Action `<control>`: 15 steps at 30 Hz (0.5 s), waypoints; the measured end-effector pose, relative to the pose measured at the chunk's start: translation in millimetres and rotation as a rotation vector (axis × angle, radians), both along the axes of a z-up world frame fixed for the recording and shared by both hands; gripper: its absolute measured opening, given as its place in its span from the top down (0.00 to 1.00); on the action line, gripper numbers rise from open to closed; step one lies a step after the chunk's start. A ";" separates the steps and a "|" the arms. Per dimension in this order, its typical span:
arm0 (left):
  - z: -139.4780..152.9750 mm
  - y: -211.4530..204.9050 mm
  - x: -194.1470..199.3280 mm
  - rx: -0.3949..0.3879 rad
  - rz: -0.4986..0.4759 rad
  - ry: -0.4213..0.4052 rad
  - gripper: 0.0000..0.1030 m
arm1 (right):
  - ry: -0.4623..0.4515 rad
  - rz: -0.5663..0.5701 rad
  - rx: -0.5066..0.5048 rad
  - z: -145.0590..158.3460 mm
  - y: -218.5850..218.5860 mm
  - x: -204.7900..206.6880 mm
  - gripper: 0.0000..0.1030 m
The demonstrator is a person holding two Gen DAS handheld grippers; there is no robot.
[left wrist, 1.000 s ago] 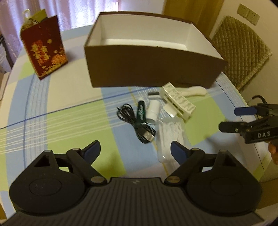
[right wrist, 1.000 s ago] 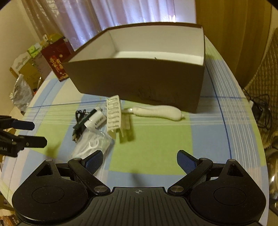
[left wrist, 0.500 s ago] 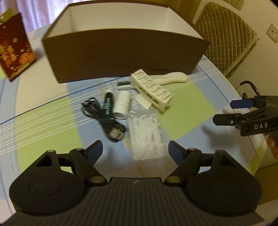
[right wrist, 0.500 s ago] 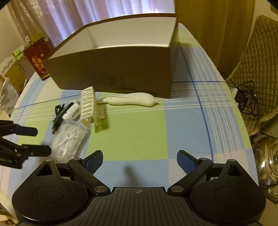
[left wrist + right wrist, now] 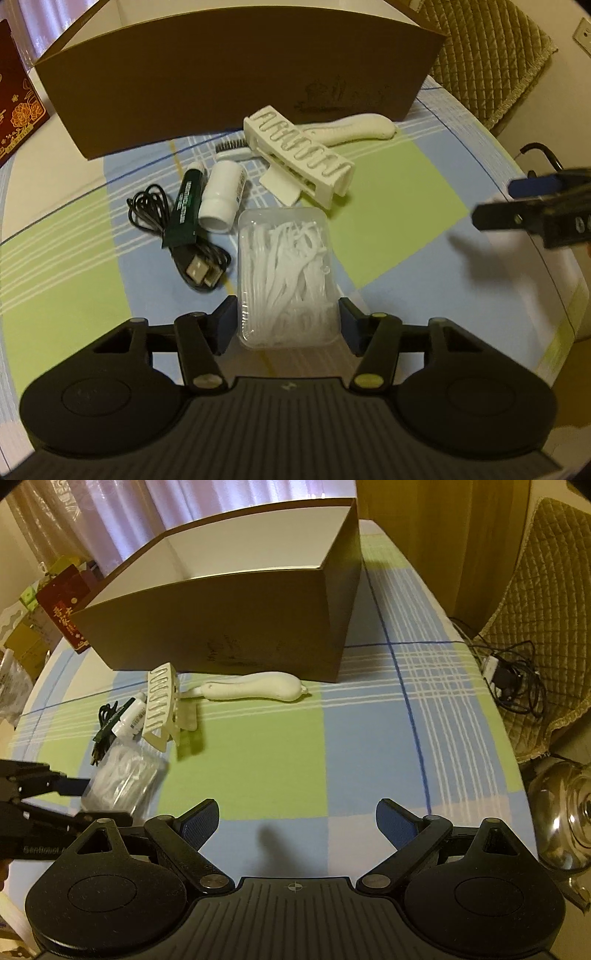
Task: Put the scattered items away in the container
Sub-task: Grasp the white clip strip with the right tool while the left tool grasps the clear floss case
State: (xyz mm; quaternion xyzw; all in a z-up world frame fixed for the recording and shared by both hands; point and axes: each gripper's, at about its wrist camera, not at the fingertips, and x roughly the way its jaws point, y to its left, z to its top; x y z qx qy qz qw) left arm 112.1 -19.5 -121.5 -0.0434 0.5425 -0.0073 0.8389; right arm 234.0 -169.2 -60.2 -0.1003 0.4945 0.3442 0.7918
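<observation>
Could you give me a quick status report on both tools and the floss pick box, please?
Left tool open, straddling the floss pick box, not yet clamped. Right tool open, empty, over bare tablecloth. Brown box open; nothing blocking.

Counter (image 5: 369, 738) w/ blue-green check cloth. Pale curtains (image 5: 110, 513) at back, quilted chair (image 5: 546, 602) on right. Dim, warm light.

Left black two-finger gripper (image 5: 287, 319): low at the near edge of the table, blue-padded fingers (image 5: 226, 320) either side of a clear box, contact unclear. Right black two-finger gripper (image 5: 297, 821): fingers spread wide, nothing between, hovering above the table.
</observation>
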 end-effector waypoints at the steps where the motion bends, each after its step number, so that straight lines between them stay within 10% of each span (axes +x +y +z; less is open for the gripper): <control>1: 0.3 0.8 -4.3 -0.004 0.000 0.003 0.48 | 0.001 0.007 0.002 -0.6 2.3 0.3 0.06; 15: 11.5 58.1 -67.4 0.037 0.229 0.058 0.49 | -0.018 0.212 0.080 4.0 66.1 -4.7 0.06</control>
